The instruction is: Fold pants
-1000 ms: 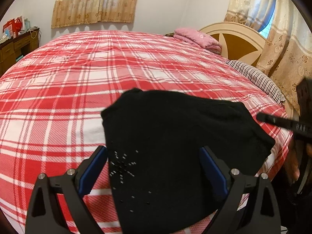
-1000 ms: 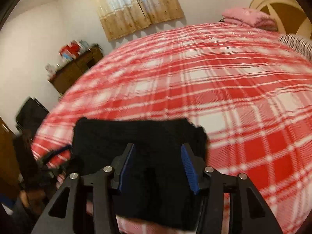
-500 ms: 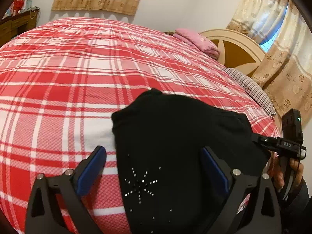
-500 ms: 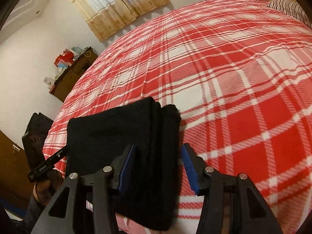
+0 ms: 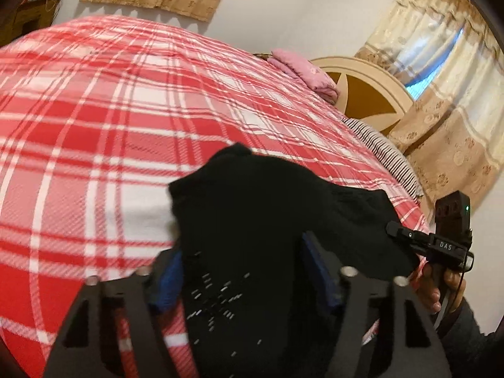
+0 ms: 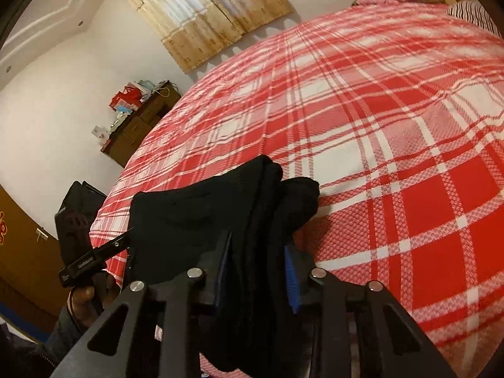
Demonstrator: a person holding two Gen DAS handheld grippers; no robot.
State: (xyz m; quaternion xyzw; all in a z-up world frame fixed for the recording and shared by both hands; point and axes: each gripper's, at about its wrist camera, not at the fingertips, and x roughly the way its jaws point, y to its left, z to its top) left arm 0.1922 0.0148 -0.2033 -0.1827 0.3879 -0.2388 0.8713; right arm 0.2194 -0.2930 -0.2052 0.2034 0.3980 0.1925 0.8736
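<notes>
The black pants lie folded into a thick bundle near the front edge of the red plaid bed; small studs form a star pattern near my left gripper. My left gripper has closed in on the bundle's near end, blue pads pressing the cloth. My right gripper is shut on the pants at the stacked edges of the opposite end. The right gripper shows at the right of the left wrist view; the left gripper shows at the left of the right wrist view.
The red plaid bed stretches far ahead. A pink folded blanket and a striped pillow lie by the headboard. A wooden dresser stands by the wall. A dark chair stands beside the bed.
Both grippers' jaws have narrowed onto the pants bundle. The bundle's ends have bunched up and lifted slightly. Both cameras have tilted upward.
</notes>
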